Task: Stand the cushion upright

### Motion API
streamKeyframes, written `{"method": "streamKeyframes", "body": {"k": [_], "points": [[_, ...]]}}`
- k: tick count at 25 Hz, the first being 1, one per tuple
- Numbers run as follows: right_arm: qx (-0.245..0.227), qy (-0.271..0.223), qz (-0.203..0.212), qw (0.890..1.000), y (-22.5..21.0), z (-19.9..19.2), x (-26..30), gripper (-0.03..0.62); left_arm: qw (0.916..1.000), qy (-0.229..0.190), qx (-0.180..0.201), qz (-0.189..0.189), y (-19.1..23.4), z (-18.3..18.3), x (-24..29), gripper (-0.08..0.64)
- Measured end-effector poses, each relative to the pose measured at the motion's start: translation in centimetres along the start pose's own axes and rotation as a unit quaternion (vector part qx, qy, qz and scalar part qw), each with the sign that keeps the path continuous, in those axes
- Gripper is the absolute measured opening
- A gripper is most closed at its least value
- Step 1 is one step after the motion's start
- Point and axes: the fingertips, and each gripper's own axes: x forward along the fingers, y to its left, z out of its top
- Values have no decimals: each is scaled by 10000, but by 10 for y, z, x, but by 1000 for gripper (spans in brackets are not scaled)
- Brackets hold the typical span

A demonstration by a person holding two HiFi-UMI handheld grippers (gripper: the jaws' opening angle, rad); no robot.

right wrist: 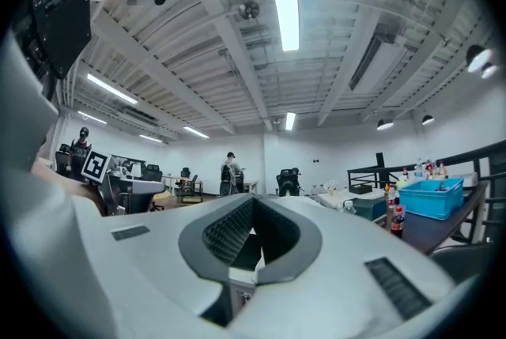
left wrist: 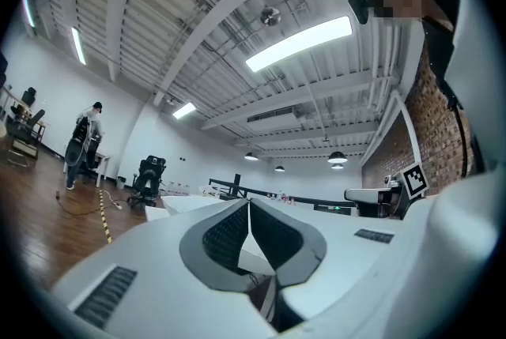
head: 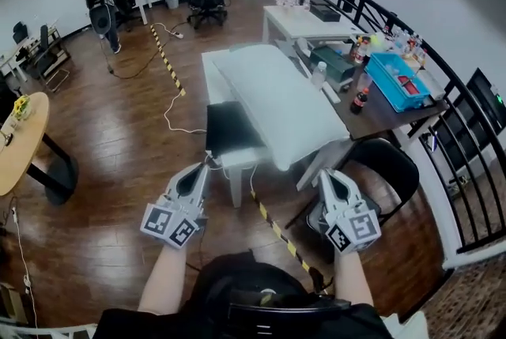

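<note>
Fingers [left wrist: 229, 235] closed and empty, left gripper [head: 204, 168], right gripper [head: 324, 175], blue crate [head: 383, 88] holding items [head: 409, 84]

The cushion [head: 281, 100] is a long, plump white rectangle with a smooth cover, a few soft creases and rounded corners. It lies flat on its broad face, not upright, on a white bench [head: 211, 77]. It covers most of the top and leaves only a bare strip along the left side. Seen in the head view, its long axis runs slantwise from far left to near right. The near end looks fuller and seems to reach the bench's front edge. A black seat [head: 231, 128] sits just beside its near left side, and a dark bench [head: 383, 114] lies to its right.
</note>
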Motion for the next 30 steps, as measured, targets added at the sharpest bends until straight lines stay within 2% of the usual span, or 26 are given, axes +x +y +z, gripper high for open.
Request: {"method": "streamKeyframes", "body": {"k": [3, 7, 11, 18, 23, 30], "points": [[31, -30, 206, 9998, -16, -1, -9, 5, 9995, -80, 144, 269, -20, -2, -3, -8], [74, -152, 418, 9990, -31, 11, -22, 5, 9952, 212, 777, 554, -53, -11, 1, -6], [98, -102, 455, 9989, -55, 11, -20, 5, 9951, 305, 568, 752, -57, -18, 11, -6], [234, -28, 341, 9991, -80, 1, 14, 5, 9945, 138, 268, 1000, -22, -12, 28, -6], [54, 63, 390, 9992, -79, 5, 54, 5, 9958, 110, 114, 907, 20, -19, 49, -6], [-110, 245, 148, 9995, -85, 11, 117, 5, 9969, 344, 25, 708, 82, -13, 73, 0]]}}
